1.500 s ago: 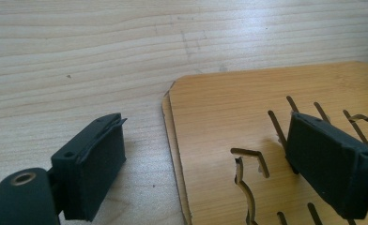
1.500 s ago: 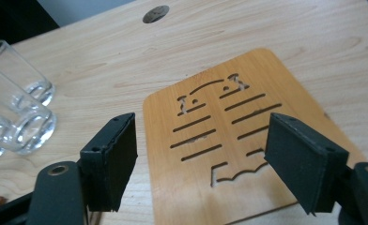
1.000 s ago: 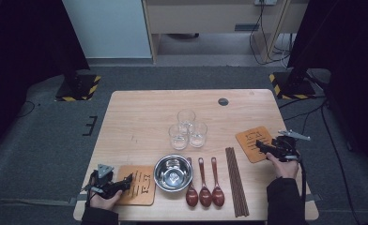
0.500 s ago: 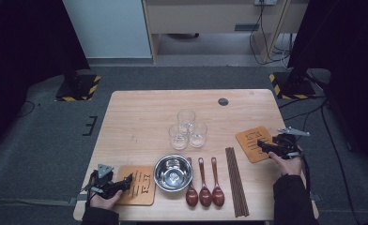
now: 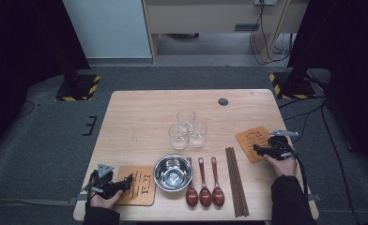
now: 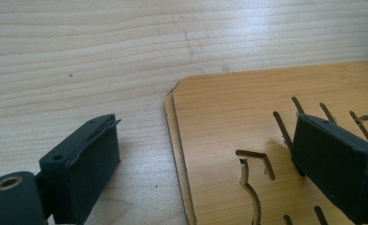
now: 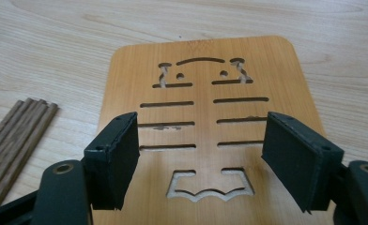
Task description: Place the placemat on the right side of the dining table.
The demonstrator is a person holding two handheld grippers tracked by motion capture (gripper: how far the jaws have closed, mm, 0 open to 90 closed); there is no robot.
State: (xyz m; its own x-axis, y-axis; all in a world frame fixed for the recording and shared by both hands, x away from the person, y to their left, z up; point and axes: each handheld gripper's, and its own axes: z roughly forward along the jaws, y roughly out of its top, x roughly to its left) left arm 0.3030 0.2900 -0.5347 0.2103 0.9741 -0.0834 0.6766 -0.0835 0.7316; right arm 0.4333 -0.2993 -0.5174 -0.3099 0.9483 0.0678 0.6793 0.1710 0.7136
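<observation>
A slotted wooden coaster (image 5: 141, 188) lies at the table's near left, and in the left gripper view its edge looks doubled (image 6: 248, 108). My left gripper (image 5: 126, 181) (image 6: 205, 140) is low at its left edge. The jaws have just been opening; one pad is over bare table, the other over the coaster, and neither presses on it. A second slotted coaster (image 5: 249, 137) (image 7: 205, 79) lies at the right. My right gripper (image 5: 258, 150) (image 7: 201, 136) hovers open over its near end, with nothing gripped.
A steel bowl (image 5: 172, 173), three dark wooden spoons (image 5: 204, 185) and a bundle of chopsticks (image 5: 236, 180) (image 7: 13, 136) line the front middle. Three clear glasses (image 5: 187, 129) cluster at the centre. A dark round cap (image 5: 223, 101) sits near the far edge.
</observation>
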